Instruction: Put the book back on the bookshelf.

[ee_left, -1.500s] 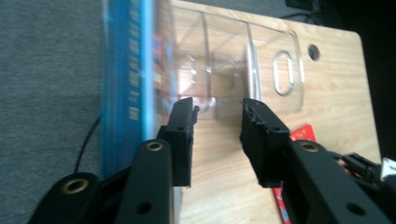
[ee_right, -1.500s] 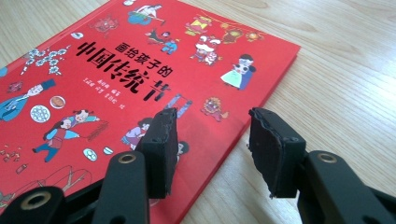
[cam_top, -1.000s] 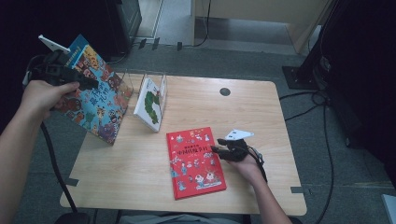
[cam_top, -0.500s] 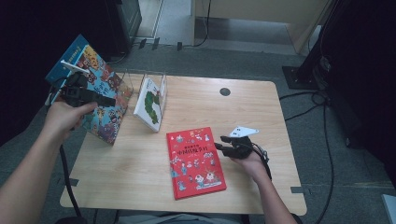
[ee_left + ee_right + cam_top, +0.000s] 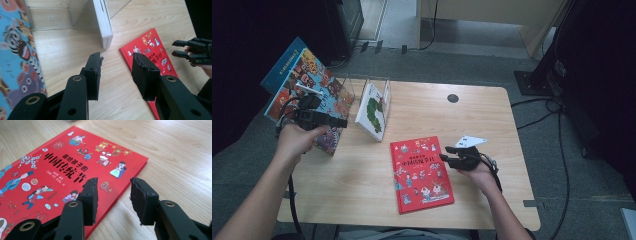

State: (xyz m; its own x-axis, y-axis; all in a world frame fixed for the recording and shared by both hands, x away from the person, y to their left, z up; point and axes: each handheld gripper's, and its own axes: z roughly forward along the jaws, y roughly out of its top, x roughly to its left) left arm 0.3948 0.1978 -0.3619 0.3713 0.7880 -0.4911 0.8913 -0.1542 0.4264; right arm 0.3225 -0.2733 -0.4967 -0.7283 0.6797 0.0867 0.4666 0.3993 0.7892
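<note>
High view: the right gripper [image 5: 447, 157] sits low at the right edge of the flat red picture book [image 5: 421, 173], jaws apart, nothing pinched, and they've just been narrowing. Over to the left gripper [image 5: 343, 122], jaws gaping and just widening, empty, beside the big blue illustrated book [image 5: 307, 85] leaning against the clear acrylic stand [image 5: 387, 87]. A white hardcover book [image 5: 373, 107] stands in that rack on the pale wooden table [image 5: 492, 120].

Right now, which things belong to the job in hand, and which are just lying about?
In the job:
- red book, flat on the table, at the open right gripper
- colourful book, leaning by the open, empty left gripper
- clear rack holding a white book

Lying about:
- floor cables
</note>
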